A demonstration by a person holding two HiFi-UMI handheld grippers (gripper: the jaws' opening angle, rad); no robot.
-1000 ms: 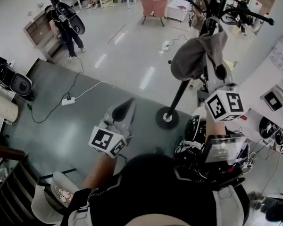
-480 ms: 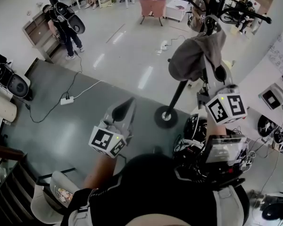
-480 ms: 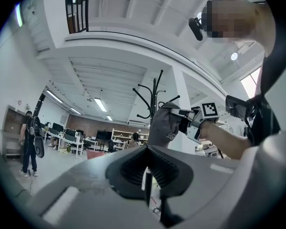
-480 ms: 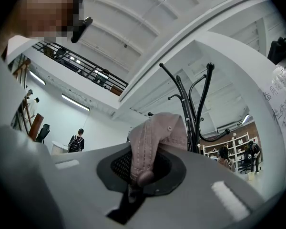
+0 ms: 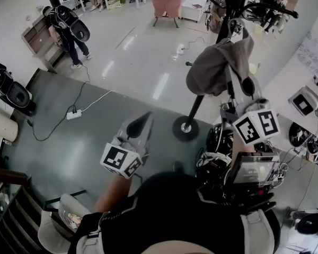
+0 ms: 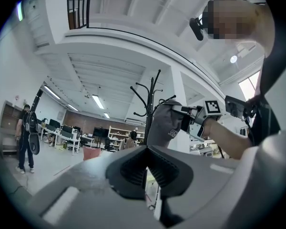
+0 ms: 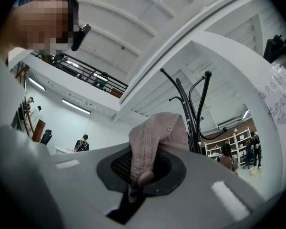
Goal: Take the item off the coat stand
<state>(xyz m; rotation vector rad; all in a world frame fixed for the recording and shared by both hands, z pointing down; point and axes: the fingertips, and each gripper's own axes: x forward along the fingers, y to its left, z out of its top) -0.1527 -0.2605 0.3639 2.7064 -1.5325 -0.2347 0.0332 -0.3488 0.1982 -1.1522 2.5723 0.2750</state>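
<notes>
Cap (image 7: 155, 132), clamped in the right hand-held gripper (image 7: 138, 175), partly hides its pads; left hand-held gripper (image 6: 147, 168) closed, empty.

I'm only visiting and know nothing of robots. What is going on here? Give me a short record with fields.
Item: cap, beside the pole of the coat stand
Right gripper: shut on the cap's edge
Left gripper: jaws together, nothing between them, held away from the stand
Cap off its hook: cannot tell
Background: another person standing across the room
</notes>
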